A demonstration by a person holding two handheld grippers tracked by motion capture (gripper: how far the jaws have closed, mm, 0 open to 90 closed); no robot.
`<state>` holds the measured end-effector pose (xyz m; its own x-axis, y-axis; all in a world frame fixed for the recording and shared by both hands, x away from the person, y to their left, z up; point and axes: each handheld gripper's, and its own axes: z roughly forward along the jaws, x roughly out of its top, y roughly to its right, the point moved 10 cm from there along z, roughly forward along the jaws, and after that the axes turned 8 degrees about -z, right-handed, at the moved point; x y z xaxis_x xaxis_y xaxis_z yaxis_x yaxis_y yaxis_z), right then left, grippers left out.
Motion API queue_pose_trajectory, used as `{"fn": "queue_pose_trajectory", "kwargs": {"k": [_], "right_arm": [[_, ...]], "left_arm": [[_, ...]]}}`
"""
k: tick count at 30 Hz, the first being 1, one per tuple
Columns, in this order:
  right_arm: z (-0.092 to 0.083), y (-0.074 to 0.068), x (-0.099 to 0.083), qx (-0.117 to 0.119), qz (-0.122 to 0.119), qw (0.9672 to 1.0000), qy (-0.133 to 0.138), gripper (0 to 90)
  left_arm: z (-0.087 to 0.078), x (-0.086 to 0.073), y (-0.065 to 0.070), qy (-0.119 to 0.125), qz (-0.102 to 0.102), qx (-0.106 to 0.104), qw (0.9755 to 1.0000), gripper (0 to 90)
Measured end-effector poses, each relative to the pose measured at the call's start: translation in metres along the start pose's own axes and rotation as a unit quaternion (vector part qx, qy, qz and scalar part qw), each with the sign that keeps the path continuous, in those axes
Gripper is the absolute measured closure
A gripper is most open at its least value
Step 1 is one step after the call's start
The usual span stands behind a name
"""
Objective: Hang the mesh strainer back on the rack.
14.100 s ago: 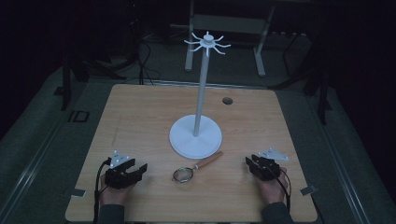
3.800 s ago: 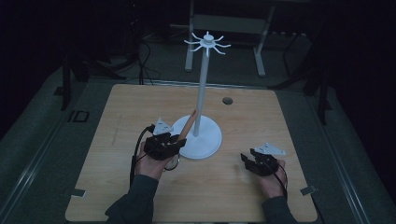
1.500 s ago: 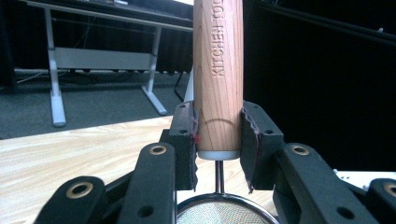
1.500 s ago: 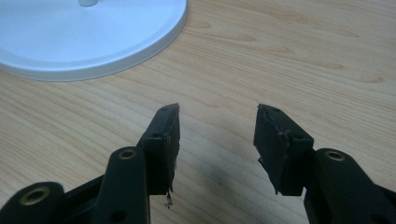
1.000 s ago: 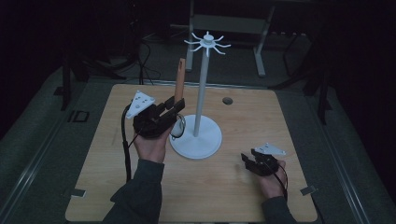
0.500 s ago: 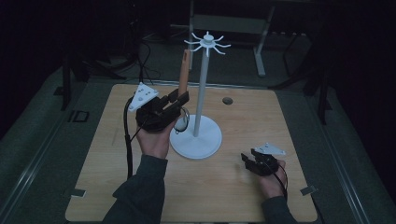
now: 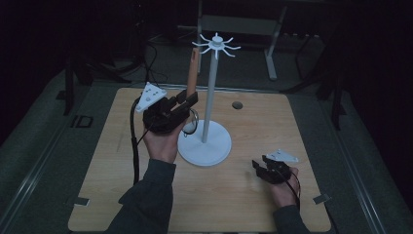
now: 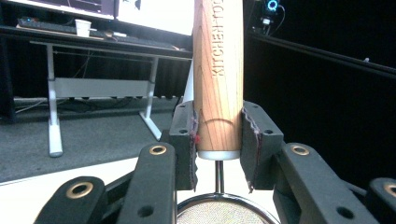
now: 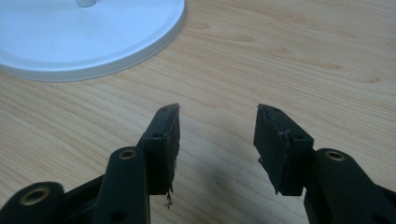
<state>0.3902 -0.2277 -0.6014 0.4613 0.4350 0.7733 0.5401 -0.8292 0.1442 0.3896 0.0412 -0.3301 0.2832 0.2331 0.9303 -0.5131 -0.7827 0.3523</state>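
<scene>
The left gripper (image 7: 187, 100), jaws pinching the round wooden handle of a small metal mesh strainer (image 8: 218, 70), had lifted it off the counter (image 7: 122, 185) toward the white hook stand (image 7: 208, 97), nearly ready for hanging. The right gripper (image 9: 217, 123) rested, jaws spread.

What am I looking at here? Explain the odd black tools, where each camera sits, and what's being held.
A person holds a hand-operated gripper in each hand. The high view looks down on a wooden table; each of the other two cameras rides on a gripper, looking along its jaws. The left gripper is clamped on the wooden handle of a small strainer, held upright beside a white hanging stand with hooks on top. The right gripper rests open on the table near the stand's base, holding nothing.
</scene>
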Motion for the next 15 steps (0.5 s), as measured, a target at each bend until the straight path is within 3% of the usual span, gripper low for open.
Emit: {"fn": "queue_pose_trajectory", "kwargs": {"k": [15], "right_arm": [[-0.0001,0.0004,-0.0006,0.0,0.0,1.0,0.0,50.2]], "left_arm": [[0.0083,0.0005,0.0015,-0.008,0.001,0.006,1.0,69.3]]}}
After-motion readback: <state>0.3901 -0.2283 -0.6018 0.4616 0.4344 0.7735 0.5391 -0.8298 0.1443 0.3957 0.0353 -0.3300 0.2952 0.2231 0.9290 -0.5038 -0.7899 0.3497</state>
